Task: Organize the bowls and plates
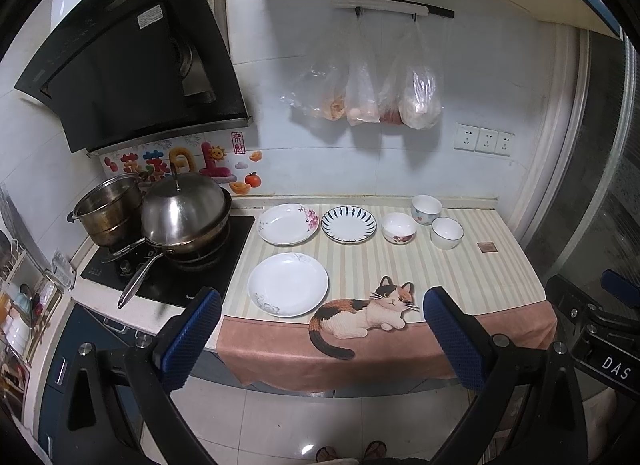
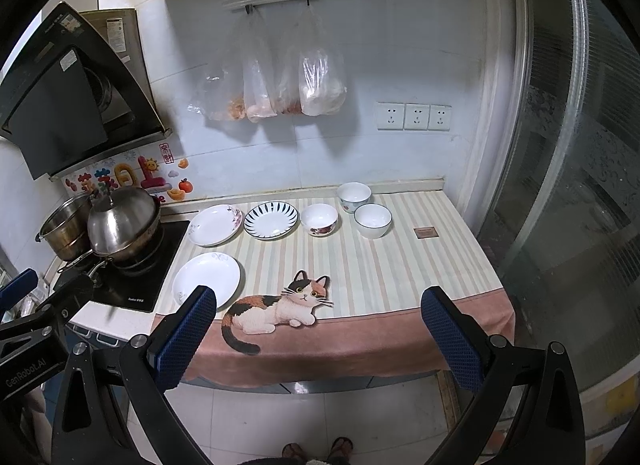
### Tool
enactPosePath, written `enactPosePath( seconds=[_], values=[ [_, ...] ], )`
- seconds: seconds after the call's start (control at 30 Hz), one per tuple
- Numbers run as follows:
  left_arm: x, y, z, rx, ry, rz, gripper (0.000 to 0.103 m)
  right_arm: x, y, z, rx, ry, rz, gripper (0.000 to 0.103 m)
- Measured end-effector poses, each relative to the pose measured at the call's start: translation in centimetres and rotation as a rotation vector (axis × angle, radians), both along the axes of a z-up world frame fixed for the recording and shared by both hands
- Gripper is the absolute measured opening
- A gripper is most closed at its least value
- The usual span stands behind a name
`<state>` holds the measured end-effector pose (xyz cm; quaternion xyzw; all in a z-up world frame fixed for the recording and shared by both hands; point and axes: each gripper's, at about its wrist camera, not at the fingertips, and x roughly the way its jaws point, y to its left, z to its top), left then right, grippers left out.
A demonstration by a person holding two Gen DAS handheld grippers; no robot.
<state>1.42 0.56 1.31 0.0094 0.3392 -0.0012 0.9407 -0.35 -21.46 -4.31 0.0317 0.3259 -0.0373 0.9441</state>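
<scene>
Far left of the counter: black cooktop (image 1: 168, 265) with a steel stockpot (image 1: 106, 211) at the back-left corner and a lidded wok (image 1: 186, 217) beside it, long handle pointing toward the front edge; range hood (image 1: 132, 61) above. Right of the cooktop a striped cloth (image 1: 460, 277) covers the counter, its pink border with a calico cat print (image 1: 360, 315) hanging over the front edge. On the cloth, back row, left to right: floral plate (image 1: 288, 224) just beside the cooktop, blue-striped plate (image 1: 349, 224) just beside it, flower-print bowl (image 1: 399, 228), then two more bowls near the back-right corner, patterned bowl (image 1: 426, 209) closest to the wall and blue-rimmed bowl (image 1: 447, 232) just in front of it. All upright, none stacked. Nearer the front edge on the cloth's left side, a plain white plate (image 1: 288, 284) sits alone, well apart from the bowls. Small brown square tag (image 1: 486, 247) on the cloth near the right edge. Wall behind: plastic bags (image 1: 368, 85) hanging from a rail, triple socket (image 1: 484, 140) to the right. Left gripper (image 1: 322, 339) hangs off the counter's front edge, jaws wide, nothing between them. Right gripper (image 2: 320, 339) likewise off the front edge, jaws spread wide and empty, level with the left one, white plate just beyond its left finger in the right wrist view.
</scene>
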Motion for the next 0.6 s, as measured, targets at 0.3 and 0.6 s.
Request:
enactPosePath(
  seconds=[0.3,0.6],
  values=[
    [-0.07,0.31,0.02,0.0,-0.003,0.0,0.103,0.13,0.55,0.04,0.0,0.001,0.002,0.103],
    [0.0,0.69,0.02,-0.001,-0.005,0.002,0.103,0.13,0.6,0.04,-0.001,0.003,0.0,0.103]
  ],
)
